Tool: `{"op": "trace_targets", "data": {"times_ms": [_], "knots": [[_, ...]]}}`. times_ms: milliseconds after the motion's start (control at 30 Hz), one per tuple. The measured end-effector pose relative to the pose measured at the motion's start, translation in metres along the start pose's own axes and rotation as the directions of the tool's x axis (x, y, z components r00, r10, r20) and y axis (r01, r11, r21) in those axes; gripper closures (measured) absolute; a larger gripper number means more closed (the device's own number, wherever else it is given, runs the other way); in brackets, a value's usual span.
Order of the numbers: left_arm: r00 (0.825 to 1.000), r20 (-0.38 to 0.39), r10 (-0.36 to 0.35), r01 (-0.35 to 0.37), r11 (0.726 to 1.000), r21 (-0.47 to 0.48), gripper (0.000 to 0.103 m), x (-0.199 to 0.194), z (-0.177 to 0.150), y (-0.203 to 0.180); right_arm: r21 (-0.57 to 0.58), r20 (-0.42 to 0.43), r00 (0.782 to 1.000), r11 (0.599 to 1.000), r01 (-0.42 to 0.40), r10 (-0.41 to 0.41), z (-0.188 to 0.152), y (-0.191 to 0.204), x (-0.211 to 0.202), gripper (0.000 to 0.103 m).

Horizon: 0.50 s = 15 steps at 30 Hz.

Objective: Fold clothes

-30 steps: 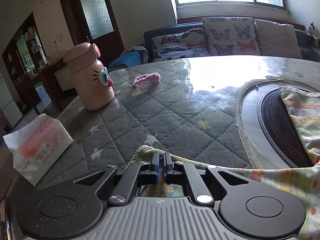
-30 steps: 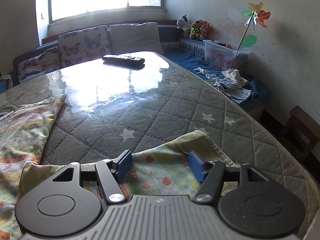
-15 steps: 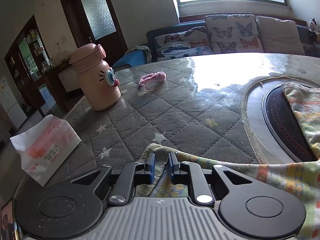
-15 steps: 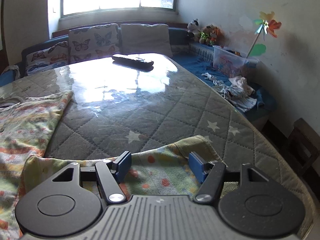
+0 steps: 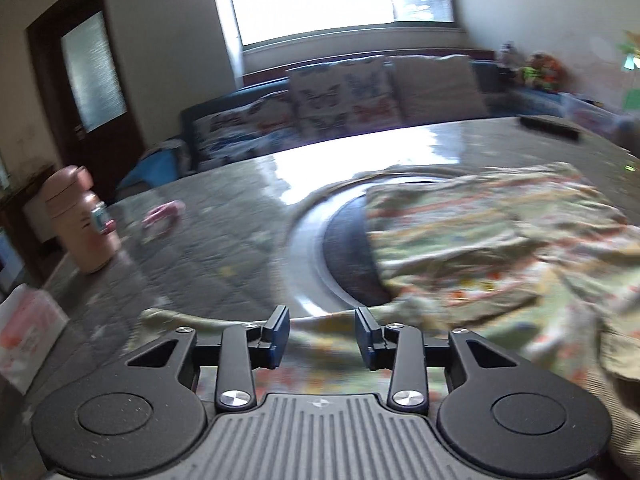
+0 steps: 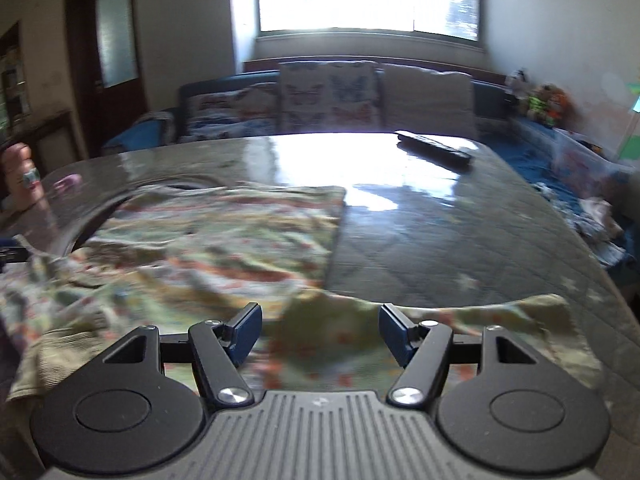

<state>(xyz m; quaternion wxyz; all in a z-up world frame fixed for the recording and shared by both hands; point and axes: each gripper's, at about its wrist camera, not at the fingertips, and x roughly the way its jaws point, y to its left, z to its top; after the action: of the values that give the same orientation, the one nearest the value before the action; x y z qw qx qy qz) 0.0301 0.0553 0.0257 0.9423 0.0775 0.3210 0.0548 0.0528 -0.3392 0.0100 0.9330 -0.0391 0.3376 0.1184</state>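
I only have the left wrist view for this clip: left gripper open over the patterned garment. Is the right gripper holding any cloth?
Observer: No. The right gripper is open, and the patterned garment lies under it unpinched.
Operator: Where does the garment end on that side?
Observer: Its olive end lies on the table, close to the right edge.
Operator: Anything beyond that edge?
Observer: Loose clothes lie on a blue seat.
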Motion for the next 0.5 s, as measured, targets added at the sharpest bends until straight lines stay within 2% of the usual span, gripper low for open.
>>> {"op": "trace_targets", "data": {"times_ms": [233,433,500], "knots": [[0.995,-0.012,-0.100,0.100,0.991,0.089,0.061,0.002,-0.008,-0.044,-0.102,-0.017,0.989,0.984,-0.147,0.146,-0.002,0.050,-0.002,0.037],[0.989,-0.009,-0.150,0.149,0.971,0.189,0.052,-0.002,-0.024,-0.068,-0.148,-0.056,0.988,0.977,-0.154,0.147,-0.015,0.057,-0.002,0.037],[0.989,0.007,-0.144,0.139,0.965,0.222,0.051,-0.004,-0.027,-0.074,-0.154,-0.065,0.988,0.976,-0.152,0.143,-0.018,0.058,-0.002,0.037]]}}
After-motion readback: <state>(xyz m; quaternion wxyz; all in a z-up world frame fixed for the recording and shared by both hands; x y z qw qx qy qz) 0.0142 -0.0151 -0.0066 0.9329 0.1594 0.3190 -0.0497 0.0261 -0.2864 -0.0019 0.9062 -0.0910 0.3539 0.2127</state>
